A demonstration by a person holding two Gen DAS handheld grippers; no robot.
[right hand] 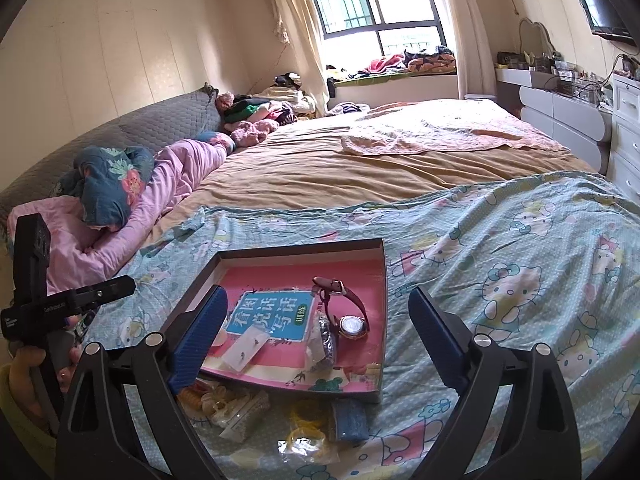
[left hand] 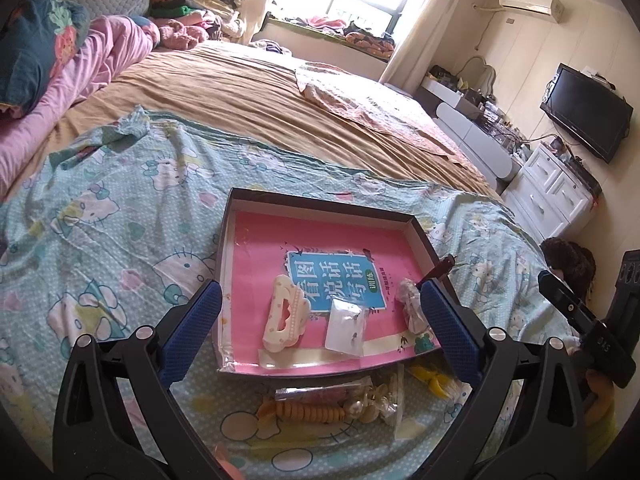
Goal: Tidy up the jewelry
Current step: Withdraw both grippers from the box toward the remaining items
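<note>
Two grippers hover over a bed, jaws spread wide with nothing between them: the left gripper (left hand: 320,322) and the right gripper (right hand: 318,338), whose jaws have no contact with anything.

Nearest, at the bottom of both views, loose pieces lie on the Hello Kitty sheet (left hand: 120,208) just outside the tray's front edge: an orange spiral hair tie (left hand: 308,412), pearl pieces in clear wrap (left hand: 372,404) and yellow bands (right hand: 306,426).

Beyond them sits a shallow dark-rimmed tray (left hand: 320,202), lined with a pink book (left hand: 280,240) whose blue label carries Chinese characters. In it lie a cream hair claw (left hand: 282,322), long axis running front to back, a small white earring bag (left hand: 346,330), and a wristwatch (right hand: 352,326), its maroon strap (right hand: 340,292) stretching away toward the tray's far wall.

Past the tray, open sheet and tan bedspread (left hand: 260,92) spread out toward the window.
</note>
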